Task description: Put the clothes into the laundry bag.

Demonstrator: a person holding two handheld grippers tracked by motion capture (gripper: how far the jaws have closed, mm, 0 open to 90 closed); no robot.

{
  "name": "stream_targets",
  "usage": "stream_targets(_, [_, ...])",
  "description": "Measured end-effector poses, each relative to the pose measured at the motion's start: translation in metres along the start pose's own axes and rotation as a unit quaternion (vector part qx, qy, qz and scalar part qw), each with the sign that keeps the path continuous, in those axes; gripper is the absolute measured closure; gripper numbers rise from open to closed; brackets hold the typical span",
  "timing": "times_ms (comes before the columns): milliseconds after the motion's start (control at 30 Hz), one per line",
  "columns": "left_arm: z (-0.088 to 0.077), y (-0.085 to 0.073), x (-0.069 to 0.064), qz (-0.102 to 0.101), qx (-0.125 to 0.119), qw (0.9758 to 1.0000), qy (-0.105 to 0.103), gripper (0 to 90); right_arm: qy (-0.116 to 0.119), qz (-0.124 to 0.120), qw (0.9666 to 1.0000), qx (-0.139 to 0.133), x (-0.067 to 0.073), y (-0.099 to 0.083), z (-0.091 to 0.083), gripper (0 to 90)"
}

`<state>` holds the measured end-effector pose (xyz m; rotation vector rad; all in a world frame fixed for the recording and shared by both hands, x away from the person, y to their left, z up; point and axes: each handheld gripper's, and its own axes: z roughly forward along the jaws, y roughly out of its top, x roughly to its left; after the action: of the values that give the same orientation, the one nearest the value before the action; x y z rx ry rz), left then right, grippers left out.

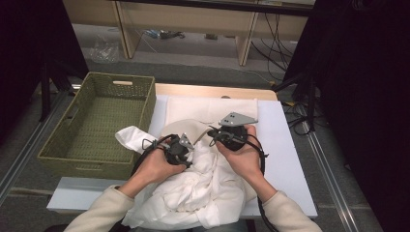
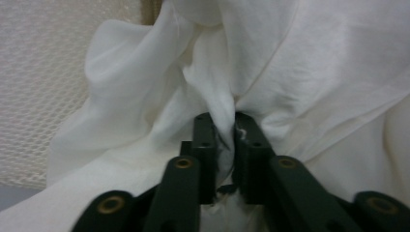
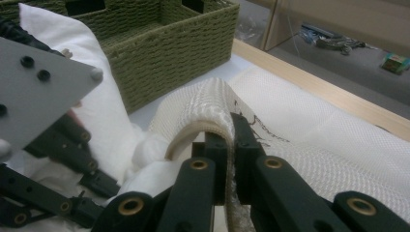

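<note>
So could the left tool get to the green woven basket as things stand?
Probably not freely: the left tool is shut on a fold of white cloth. The basket sits close beside it with its top open, but the cloth would drag along.

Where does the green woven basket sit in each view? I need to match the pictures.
High view: green woven basket at left, beside the table.
Left gripper view: not in it.
Right gripper view: basket at top left, behind the cloth.
Shared landmark: the white cloth.
</note>
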<state>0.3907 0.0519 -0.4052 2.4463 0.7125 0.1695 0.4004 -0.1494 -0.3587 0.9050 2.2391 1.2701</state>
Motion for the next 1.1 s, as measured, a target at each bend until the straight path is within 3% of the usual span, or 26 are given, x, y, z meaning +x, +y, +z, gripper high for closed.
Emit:
stream_targets(100, [-0.009, 0.002, 0.000, -0.017, -0.020, 0.9996, -0.013, 86.3, -0.004, 0.000, 1.0000, -0.001, -0.001, 0.000, 0.000, 89.3])
stream_targets(200, [-0.033, 0.011, -0.009, -0.040, -0.088, 0.9948, -0.031, 86.7, -0.004, 0.002, 1.0000, 0.000, -0.001, -0.001, 0.000, 89.3])
stream_targets(233, [-0.033, 0.011, -0.009, -0.040, -0.088, 0.9948, -0.031, 86.8, -0.003, 0.003, 1.0000, 0.002, -0.001, -0.001, 0.000, 89.3])
stream_targets(267, [-0.042, 0.017, -0.017, -0.048, -0.126, 0.9901, -0.040, 86.9, -0.002, 0.003, 1.0000, 0.001, 0.000, -0.001, 0.001, 89.3])
stream_targets(367, [-0.046, 0.027, -0.028, -0.045, -0.162, 0.9845, -0.049, 86.9, 0.000, 0.000, 1.0000, -0.001, 0.002, -0.001, 0.002, 89.3])
stream_targets(433, [-0.039, 0.033, -0.032, -0.035, -0.166, 0.9850, -0.034, 86.9, 0.005, -0.004, 1.0000, -0.003, 0.003, 0.000, 0.001, 89.3])
stream_targets(467, [-0.033, 0.035, -0.031, -0.021, -0.155, 0.9873, -0.029, 86.9, 0.008, -0.005, 0.9999, -0.006, 0.004, 0.001, 0.001, 89.3])
stream_targets(500, [-0.033, 0.035, -0.031, -0.021, -0.155, 0.9873, -0.029, 86.9, 0.008, -0.005, 0.9999, -0.006, 0.004, 0.001, 0.001, 89.3])
stream_targets(533, [-0.016, 0.037, -0.025, -0.019, -0.145, 0.9892, -0.003, 86.8, 0.015, -0.006, 0.9998, -0.008, 0.005, 0.002, -0.001, 89.3])
stream_targets(567, [-0.016, 0.037, -0.025, -0.019, -0.145, 0.9892, -0.003, 86.5, 0.017, -0.005, 0.9998, -0.009, 0.006, 0.002, -0.002, 89.3])
stream_targets(600, [0.002, 0.036, -0.017, -0.042, -0.148, 0.9879, 0.015, 85.5, 0.017, -0.007, 0.9998, -0.009, 0.006, 0.002, -0.002, 89.3])
stream_targets(700, [0.014, 0.035, -0.014, -0.044, -0.150, 0.9876, 0.013, 72.1, 0.017, -0.002, 0.9999, -0.003, 0.005, 0.001, -0.002, 89.3])
stream_targets(733, [0.015, 0.032, -0.015, -0.013, -0.155, 0.9878, 0.010, 65.1, 0.014, -0.002, 0.9999, -0.008, 0.003, -0.001, -0.001, 89.3])
stream_targets(767, [0.011, 0.031, -0.015, 0.002, -0.151, 0.9883, 0.021, 57.1, 0.015, -0.004, 0.9999, -0.005, 0.000, -0.001, -0.001, 89.3])
stream_targets(900, [-0.011, 0.025, -0.018, 0.017, -0.159, 0.9866, 0.033, 34.4, 0.011, 0.003, 0.9999, -0.008, -0.004, -0.001, -0.002, 89.2])
stream_targets(1000, [-0.031, 0.019, -0.023, 0.020, -0.161, 0.9861, 0.036, 25.8, 0.005, 0.003, 0.9999, -0.008, -0.004, 0.000, -0.003, 89.3])
stream_targets(1100, [-0.046, 0.011, -0.022, 0.031, -0.163, 0.9851, 0.046, 24.1, 0.007, 0.004, 0.9999, -0.010, -0.002, 0.000, -0.002, 89.3])
